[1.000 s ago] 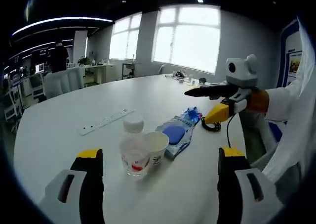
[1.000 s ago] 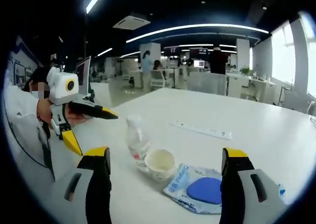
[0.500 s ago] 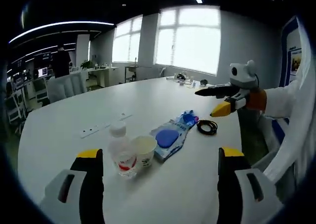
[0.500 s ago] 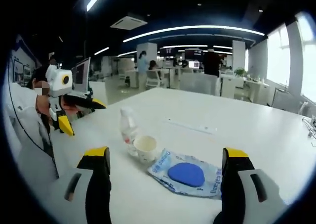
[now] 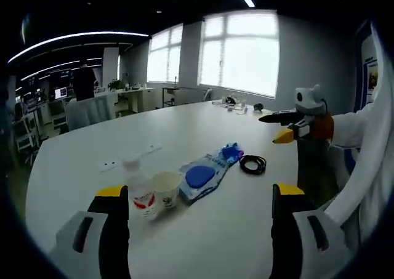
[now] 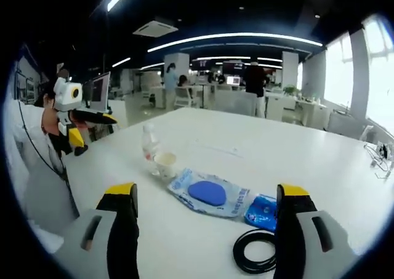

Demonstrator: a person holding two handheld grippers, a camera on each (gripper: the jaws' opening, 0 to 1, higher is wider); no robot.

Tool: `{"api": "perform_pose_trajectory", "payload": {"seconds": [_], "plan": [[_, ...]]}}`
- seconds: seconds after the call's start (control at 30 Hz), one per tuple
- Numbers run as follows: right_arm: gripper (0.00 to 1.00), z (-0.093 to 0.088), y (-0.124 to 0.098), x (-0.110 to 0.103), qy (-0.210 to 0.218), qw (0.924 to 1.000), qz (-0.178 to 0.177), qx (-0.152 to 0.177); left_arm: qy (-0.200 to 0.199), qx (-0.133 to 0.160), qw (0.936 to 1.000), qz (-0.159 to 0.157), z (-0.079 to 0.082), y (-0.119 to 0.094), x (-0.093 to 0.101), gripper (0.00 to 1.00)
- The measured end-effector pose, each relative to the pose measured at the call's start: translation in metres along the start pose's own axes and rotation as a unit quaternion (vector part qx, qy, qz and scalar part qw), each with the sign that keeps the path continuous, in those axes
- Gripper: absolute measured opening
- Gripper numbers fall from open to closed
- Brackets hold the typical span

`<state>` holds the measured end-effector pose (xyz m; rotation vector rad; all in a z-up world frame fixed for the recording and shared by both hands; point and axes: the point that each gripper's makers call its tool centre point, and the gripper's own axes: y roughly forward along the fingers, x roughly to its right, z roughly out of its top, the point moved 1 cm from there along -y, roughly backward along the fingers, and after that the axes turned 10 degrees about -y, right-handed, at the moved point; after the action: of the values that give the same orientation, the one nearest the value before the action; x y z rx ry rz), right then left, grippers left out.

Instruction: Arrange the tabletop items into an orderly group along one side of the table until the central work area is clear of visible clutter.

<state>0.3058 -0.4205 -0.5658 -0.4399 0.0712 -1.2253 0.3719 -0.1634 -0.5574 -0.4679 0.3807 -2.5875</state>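
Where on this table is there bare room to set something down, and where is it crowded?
Bare: the table beyond the power strip toward the windows, and the near strip between the left gripper and the items. Crowded: the row of bottle, paper cup, blue packet and black cable coil.

Bottle touching cup, packet just beside, cable coil beyond, all on table.
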Motion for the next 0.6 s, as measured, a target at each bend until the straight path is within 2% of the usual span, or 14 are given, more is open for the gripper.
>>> {"api": "perform_pose_trajectory", "payload": {"seconds": [0.3, 0.6], "plan": [[0.93, -0.039, -0.038, 0.016, 0.006, 0.9998, 0.003, -0.018, -0.001, -0.006, 0.9999, 0.014, -0.015, 0.009, 0.026, 1.0], [0.93, -0.058, -0.059, 0.021, 0.006, 0.9997, 0.01, -0.021, -0.005, -0.005, 0.9996, 0.027, -0.024, 0.013, 0.043, 1.0]]}}
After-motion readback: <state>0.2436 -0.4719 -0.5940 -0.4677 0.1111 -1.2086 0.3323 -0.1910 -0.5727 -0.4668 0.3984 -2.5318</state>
